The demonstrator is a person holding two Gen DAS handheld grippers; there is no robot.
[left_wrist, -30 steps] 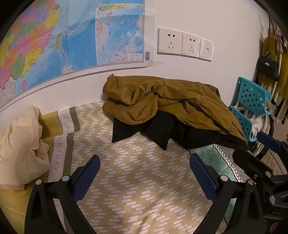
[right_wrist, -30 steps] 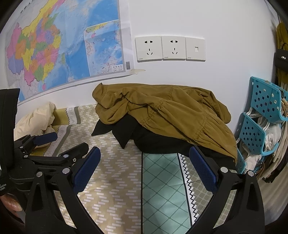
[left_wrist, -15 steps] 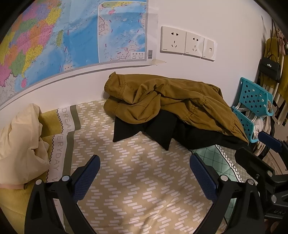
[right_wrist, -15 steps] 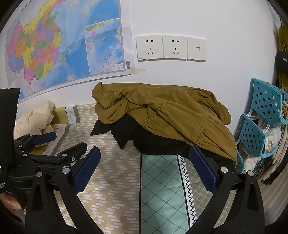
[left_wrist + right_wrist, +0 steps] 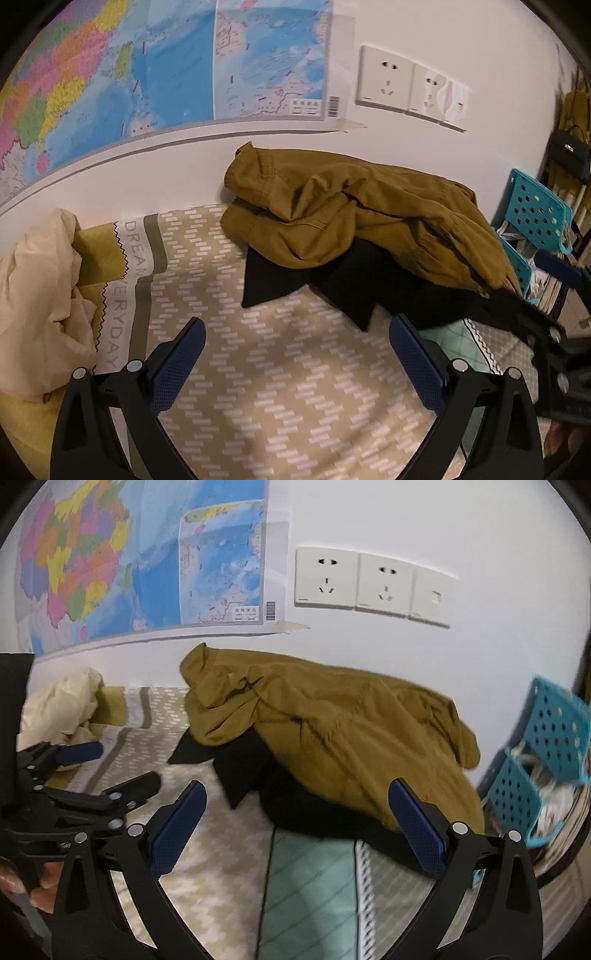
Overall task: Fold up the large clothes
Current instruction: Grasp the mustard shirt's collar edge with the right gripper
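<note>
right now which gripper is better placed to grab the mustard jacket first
Probably the right gripper. In its view the mustard jacket lies just ahead, its hem beside the right finger. The left gripper is open too, but faces mostly bare bedspread, with the black garment nearer.

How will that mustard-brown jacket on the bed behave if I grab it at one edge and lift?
The mustard-brown jacket lies crumpled in soft folds, so it will probably hang limp and unfurl rather than hold shape. It is draped over a black garment, which may drag along. It looks bulky, so one hand-held gripper may lift only part; both are open now.
</note>
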